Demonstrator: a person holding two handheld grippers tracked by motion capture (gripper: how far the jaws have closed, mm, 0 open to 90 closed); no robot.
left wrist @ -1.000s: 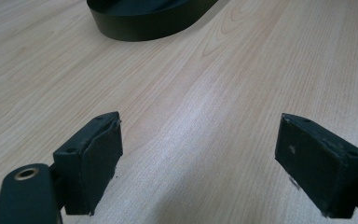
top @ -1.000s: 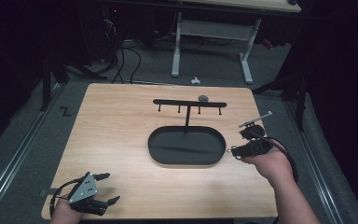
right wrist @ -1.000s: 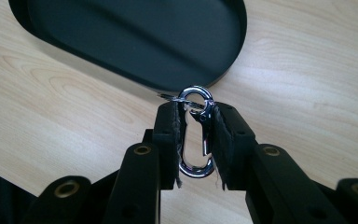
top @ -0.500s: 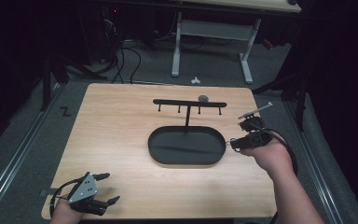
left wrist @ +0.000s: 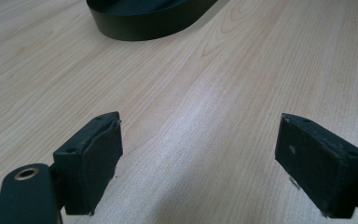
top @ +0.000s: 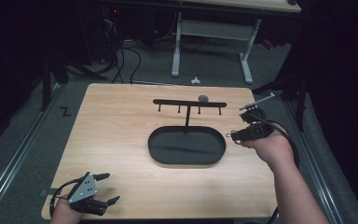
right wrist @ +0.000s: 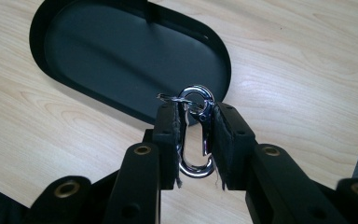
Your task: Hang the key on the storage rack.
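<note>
Carabiner in our right gripper, hook rack up and to the left across the tray.

We hold the shiny silver metal carabiner clip (right wrist: 196, 135) pinched flat between the closed pads of our right gripper (top: 248, 127); its long axis runs along the jaws, with its round swivel ring (right wrist: 197, 97) poking out past the fingertips. From that gripper the black T-shaped hook rack (top: 189, 103) lies nearby, to the left and farther back, its bar running crosswise over the black oval metal tray (top: 186, 145) that it stands in; we judge the hook at the bar's right end the nearest target. Our left gripper (top: 105, 189) rests wide open and empty at the near left corner of the light wooden counter (top: 116, 130), well apart from the rack.
</note>
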